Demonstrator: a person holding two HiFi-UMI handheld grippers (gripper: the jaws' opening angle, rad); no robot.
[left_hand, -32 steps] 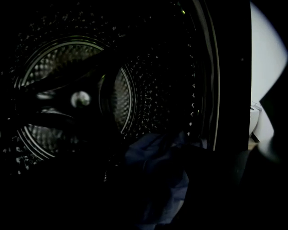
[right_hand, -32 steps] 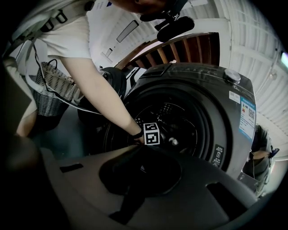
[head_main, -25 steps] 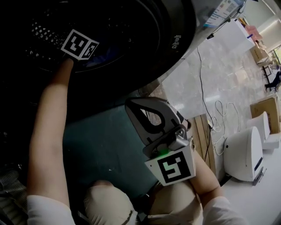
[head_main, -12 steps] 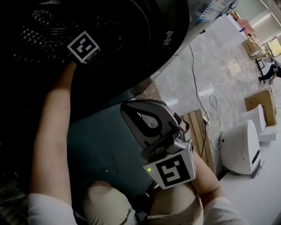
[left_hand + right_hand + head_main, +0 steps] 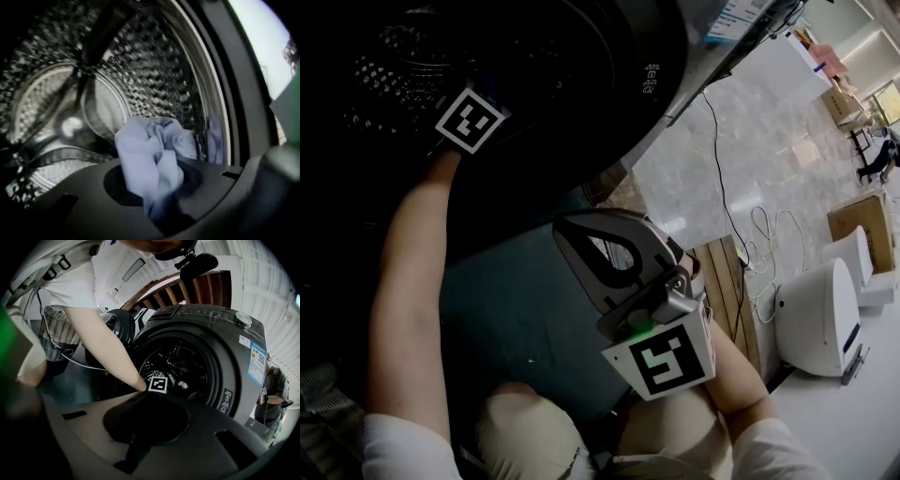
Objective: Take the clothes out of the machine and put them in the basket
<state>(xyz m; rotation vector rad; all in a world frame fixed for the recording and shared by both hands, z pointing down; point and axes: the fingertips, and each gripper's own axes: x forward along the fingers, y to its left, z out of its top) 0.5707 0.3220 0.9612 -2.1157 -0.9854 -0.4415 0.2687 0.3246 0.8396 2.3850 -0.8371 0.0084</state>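
Rolled and clamped within the last second, with left gripper now nearly shut on bunched cloth deep in drum. Could slip free on pull-out, given so slim a bite.

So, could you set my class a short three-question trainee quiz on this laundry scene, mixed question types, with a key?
1. True or false: the left gripper is shut on a light blue cloth.
2. The right gripper is: A holding a cloth; B shut and empty; C wide open.
3. Which gripper reaches inside the drum?
Key: 1 true, its jaws have just been closing onto it; 2 B; 3 left.
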